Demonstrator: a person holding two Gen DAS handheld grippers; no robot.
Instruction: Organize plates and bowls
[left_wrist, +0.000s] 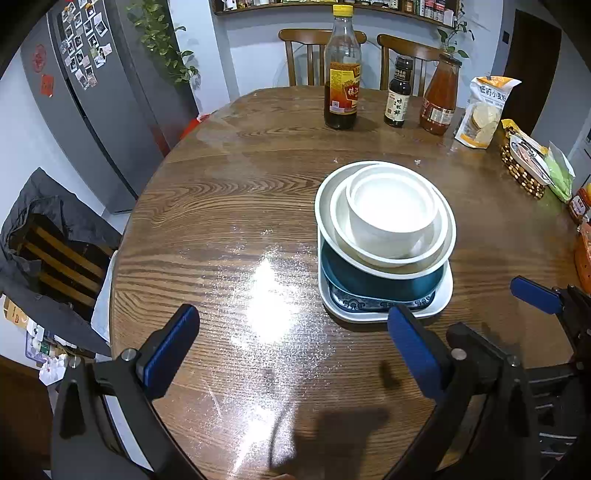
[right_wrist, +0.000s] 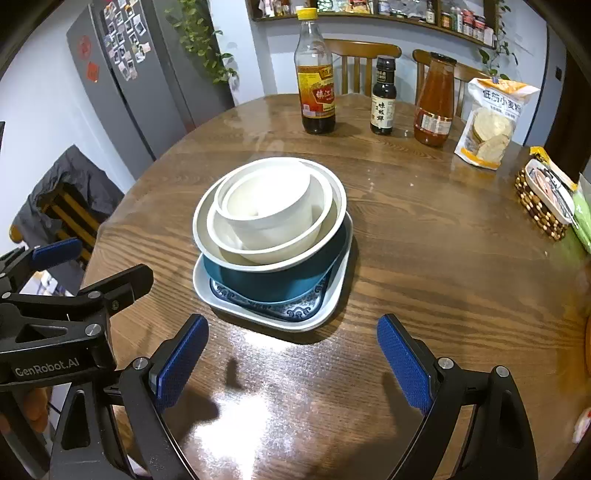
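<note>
While both grippers hang over the table, things look like this:

Stack: dishes sit in 1 pile near the middle of the round wood table (right_wrist: 424, 236).
Bottom: white square plate (right_wrist: 325, 314) w/ a blue pattern plate (right_wrist: 306, 308) inside it.
Next up: dark blue bowl (right_wrist: 280, 284) on the pattern plate.
Above that: big white bowl (right_wrist: 205, 236), then a mid white bowl (right_wrist: 325, 206) inside it.
Top: small white bowl (right_wrist: 273, 210), tipped a bit, inside the mid one.
Left gripper (left_wrist: 293, 343): jaws spread wide, nothing in them; the pile is ahead & to its right, close to its right pad.
Right gripper (right_wrist: 291, 354): jaws spread wide, nothing in them; the pile is right ahead, not touching.
Both: side by side, near each other.
Far side of table: tall bottle w/ yellow cap (right_wrist: 314, 74), small dark bottle (right_wrist: 383, 98), red sauce bottle (right_wrist: 435, 101), snack bag (right_wrist: 493, 122).
Right edge: woven basket (right_wrist: 541, 206).
Room: gray fridge (right_wrist: 122, 92) w/ photos, wood chairs (right_wrist: 364, 55) behind table.
</note>
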